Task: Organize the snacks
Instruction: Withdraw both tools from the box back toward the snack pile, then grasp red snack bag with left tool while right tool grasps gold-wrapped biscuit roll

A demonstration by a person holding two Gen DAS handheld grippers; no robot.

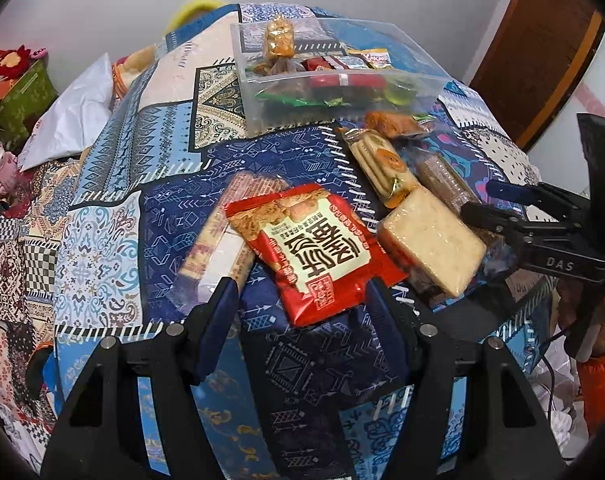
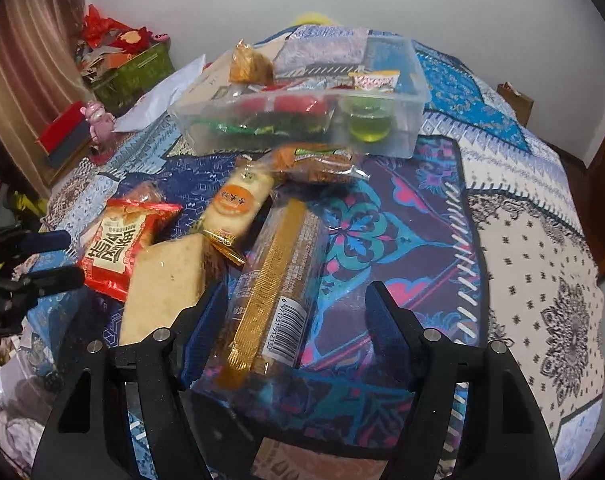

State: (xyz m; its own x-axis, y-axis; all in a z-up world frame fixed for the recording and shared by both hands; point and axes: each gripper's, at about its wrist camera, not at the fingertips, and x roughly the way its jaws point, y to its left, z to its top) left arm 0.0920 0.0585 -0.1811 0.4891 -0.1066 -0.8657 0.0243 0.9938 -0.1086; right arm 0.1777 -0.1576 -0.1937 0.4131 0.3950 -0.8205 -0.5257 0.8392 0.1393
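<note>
- A loose pile of snacks lies on a patchwork cloth [image 1: 114, 248] in the middle of both views.
- In the left wrist view, a red packet [image 1: 318, 256] with large printed characters sits at centre, partly on top of a pale wafer pack [image 1: 218, 248] to its left.
- Right of the red packet lies a clear-wrapped pale cake slab [image 1: 430, 240]; above it are a cracker pack [image 1: 382, 160] with an orange label and a long brown biscuit sleeve [image 1: 442, 180].
- In the right wrist view, that long sleeve [image 2: 274, 280], with a gold strip and a barcode, runs down the centre of the frame.
- A small orange-brown packet [image 2: 314, 164] rests just in front of a clear plastic box [image 2: 406, 120] in the upper middle of the frame.
- The box holds small sweets, red and green wrappers and a green jelly cup [image 2: 368, 124]; a golden packet [image 2: 250, 64] pokes up at its far left corner.
- The left gripper [image 1: 302, 300] stands with jaws apart, gripping nothing; the near end of the red packet lies between its fingers.
- The right gripper [image 2: 298, 308] is likewise parted and empty, its fingers either side of the long sleeve's barcode end.
- The right gripper also shows at the right edge of the left wrist view, near the cake slab.
- A green crate [image 2: 134, 72] of red items sits in the upper left.
</note>
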